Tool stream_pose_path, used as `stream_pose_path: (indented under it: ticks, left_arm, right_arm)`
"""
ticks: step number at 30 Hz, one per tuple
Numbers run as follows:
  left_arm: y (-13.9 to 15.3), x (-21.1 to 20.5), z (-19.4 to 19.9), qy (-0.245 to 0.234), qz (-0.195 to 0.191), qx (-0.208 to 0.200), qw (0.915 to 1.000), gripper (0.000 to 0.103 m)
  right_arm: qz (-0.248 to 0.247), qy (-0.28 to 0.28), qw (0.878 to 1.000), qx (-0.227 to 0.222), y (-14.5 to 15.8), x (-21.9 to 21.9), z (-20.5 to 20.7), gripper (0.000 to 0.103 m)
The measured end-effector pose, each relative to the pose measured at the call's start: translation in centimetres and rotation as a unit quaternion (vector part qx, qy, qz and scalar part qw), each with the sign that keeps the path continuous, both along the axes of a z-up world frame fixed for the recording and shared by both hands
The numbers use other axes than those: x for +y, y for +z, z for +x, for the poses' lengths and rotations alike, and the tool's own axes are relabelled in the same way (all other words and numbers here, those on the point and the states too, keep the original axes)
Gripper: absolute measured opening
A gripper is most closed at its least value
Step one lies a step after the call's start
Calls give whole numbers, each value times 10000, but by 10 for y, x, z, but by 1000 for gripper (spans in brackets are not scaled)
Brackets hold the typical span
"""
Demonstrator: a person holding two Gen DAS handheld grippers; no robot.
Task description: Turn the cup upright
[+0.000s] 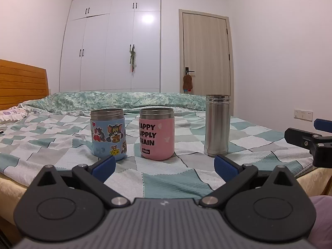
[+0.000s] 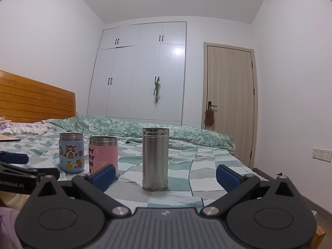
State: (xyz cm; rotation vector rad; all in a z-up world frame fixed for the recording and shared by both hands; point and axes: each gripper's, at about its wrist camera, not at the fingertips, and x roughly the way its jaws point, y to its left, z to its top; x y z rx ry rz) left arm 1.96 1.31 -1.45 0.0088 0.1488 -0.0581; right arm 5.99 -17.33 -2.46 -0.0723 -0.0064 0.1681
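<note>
Three cups stand upright in a row on the checked bed: a blue cartoon-sticker cup [image 1: 108, 133] at left, a pink lettered cup [image 1: 156, 133] just beside it, and a taller steel cup [image 1: 216, 125] apart at right.

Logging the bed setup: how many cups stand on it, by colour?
Blue cartoon cup: 1
Pink lettered cup: 1
Plain steel cup: 1
Total: 3
</note>
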Motion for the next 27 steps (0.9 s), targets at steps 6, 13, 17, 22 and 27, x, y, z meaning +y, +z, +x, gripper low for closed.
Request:
stream_pose_path:
  ticks: [6,13,17,22,27]
  left_arm:
    - [0,-1,-1,-2,-1,-14,10000,103]
    - [0,0,-2,-1,6,-37,10000,103]
    - [0,0,-2,-10,4,-37,10000,103]
    - [0,0,-2,-7,5,-41,10000,103]
    - [0,-1,-3,-8,31,-66,10000,103]
  right_arm:
    - [3,-2,10000,-1,0,0,-1,103]
    - [-4,1,10000,3,-1,0,-1,103]
    - [-14,10,10000,16,-2,1,-1,103]
    - [-15,11,10000,17,-2,1,-2,103]
    - [-18,10,10000,15,-2,1,-2,103]
